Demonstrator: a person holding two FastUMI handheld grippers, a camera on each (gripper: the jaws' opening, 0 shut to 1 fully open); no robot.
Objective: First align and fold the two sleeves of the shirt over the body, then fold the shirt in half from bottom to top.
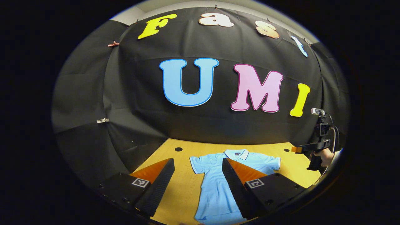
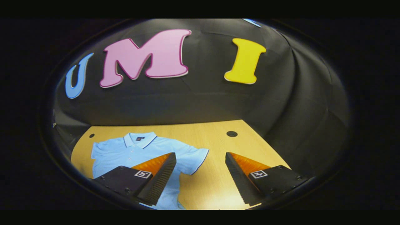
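ridged wedge fingers (image 1: 157, 184) on screwed black bodies with square markers.

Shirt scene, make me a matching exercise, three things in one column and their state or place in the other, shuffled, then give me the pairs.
Column one:
1. shirt
2. left gripper
3. table
4. collar

Column two:
A. open, above the shirt
B. wooden, with round holes
C. spread flat, sleeves unfolded
D. at the shirt's far end, toward the booth wall

Pairs: 1-C, 2-A, 3-B, 4-D
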